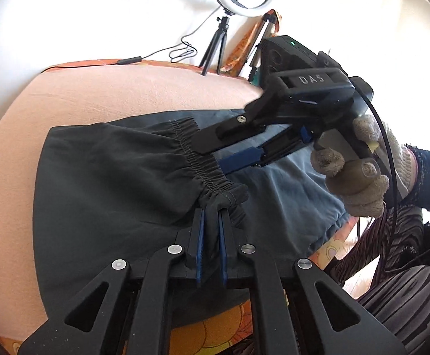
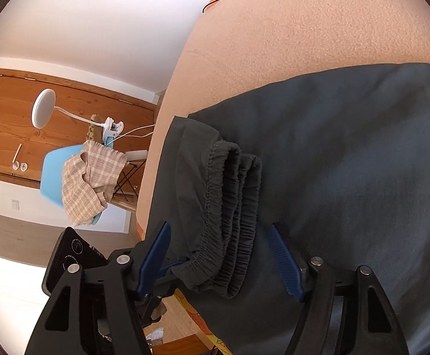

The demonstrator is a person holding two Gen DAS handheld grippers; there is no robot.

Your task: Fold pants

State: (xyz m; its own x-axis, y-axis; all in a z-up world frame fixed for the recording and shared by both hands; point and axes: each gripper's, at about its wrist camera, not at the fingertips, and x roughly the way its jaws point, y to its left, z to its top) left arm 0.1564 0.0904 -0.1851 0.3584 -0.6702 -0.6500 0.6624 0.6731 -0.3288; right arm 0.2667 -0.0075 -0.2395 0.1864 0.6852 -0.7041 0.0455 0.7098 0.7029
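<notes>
**Gripping at the waistband: left tongs clamped, right tongs spread**

Lying flat on a peach blanket [image 1: 102, 94], the dark grey pants [image 1: 102, 177] are folded over on themselves, with the elastic waistband [image 1: 206, 174] gathered toward the tools.

Left wrist view: the left gripper [image 1: 212, 230] sits at 6 o'clock, its blue-padded fingers drawn close together with a bunched end of the waistband pinched between them. At 2 o'clock from it, the right gripper [image 1: 212, 158] reaches in over the fabric, carried by a gloved right hand [image 1: 354, 171]; its fingertips lie on or just beside the waistband's far stretch. Only this view shows a ring light on a tripod [image 1: 238, 3] at 12 o'clock and the person's striped clothing at 4 o'clock.

Right wrist view: the right gripper [image 2: 224, 254] has its fingers spread wide. The stacked waistband layers [image 2: 232, 216] lie between them, touching neither pad clearly; it holds nothing. Pant fabric fills the frame from 1 to 5 o'clock. Only this view shows a blue chair [image 2: 52, 174] draped with a checked cloth [image 2: 90, 177], and a clip-on lamp [image 2: 43, 112], at 9 o'clock.
</notes>
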